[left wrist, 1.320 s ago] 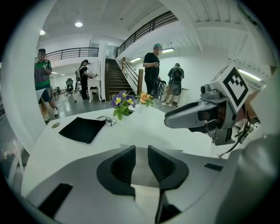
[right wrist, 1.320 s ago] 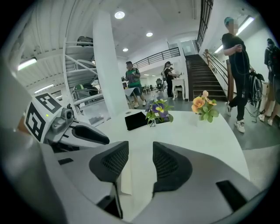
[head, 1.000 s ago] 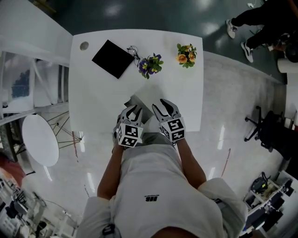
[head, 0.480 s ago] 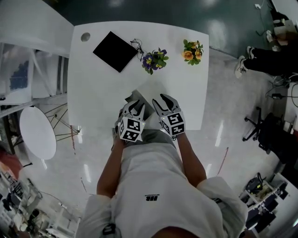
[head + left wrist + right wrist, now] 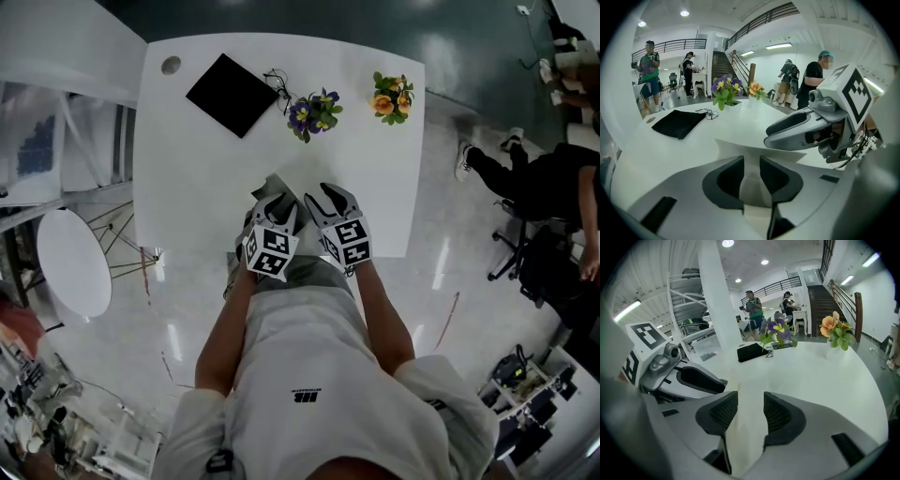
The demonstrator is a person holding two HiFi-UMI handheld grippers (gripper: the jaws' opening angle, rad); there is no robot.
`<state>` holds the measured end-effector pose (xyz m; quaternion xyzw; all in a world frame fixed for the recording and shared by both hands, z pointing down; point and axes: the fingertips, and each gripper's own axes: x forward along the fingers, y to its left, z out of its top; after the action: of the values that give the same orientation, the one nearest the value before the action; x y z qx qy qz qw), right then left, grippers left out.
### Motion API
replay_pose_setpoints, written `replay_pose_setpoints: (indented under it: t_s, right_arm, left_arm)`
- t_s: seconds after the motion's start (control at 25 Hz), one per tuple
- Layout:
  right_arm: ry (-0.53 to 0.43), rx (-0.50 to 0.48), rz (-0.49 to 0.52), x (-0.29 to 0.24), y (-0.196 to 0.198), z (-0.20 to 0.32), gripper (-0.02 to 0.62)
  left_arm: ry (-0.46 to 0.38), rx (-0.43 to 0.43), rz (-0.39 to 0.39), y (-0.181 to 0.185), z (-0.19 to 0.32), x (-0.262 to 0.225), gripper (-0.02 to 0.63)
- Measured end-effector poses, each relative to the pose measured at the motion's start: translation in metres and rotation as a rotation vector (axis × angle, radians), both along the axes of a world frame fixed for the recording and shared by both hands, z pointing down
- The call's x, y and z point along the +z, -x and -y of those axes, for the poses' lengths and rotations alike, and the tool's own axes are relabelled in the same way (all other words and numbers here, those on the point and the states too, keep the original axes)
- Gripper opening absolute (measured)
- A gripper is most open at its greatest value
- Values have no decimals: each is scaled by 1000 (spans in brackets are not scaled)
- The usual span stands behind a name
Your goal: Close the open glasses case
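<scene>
The pale grey glasses case (image 5: 275,185) lies near the white table's front edge (image 5: 394,251), mostly hidden under my two grippers. My left gripper (image 5: 272,208) sits over its left part. In the left gripper view the left gripper (image 5: 751,176) has its jaws opening, with a pale strip of the case (image 5: 736,147) showing in the gap between the pads. My right gripper (image 5: 330,199) is close beside it on the right. In the right gripper view the right gripper (image 5: 751,411) has its jaws apart, with only pale surface between them.
At the table's far side lie a black pouch (image 5: 232,94) and a pair of glasses (image 5: 275,89). Beside them stand purple flowers (image 5: 312,111) and orange flowers (image 5: 392,97). A small round white table (image 5: 73,262) stands left; a person sits on a chair at right (image 5: 544,178).
Both grippers have sunk a little toward the table and now cover more of the case. A person at the right has shifted place.
</scene>
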<state>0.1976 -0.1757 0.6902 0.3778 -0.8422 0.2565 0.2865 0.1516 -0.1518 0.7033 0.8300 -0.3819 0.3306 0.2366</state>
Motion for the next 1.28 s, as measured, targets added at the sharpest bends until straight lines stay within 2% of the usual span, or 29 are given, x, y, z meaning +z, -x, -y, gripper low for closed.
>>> replay_pose_setpoints:
  t_s: [0.6, 1.28]
  right_arm:
    - [-4, 20, 2, -3, 14, -15, 166]
    - [-22, 39, -8, -10, 25, -27, 163]
  left_arm:
    - [-2, -21, -43, 6, -7, -3, 117]
    - [-5, -5, -50, 17, -19, -7, 117]
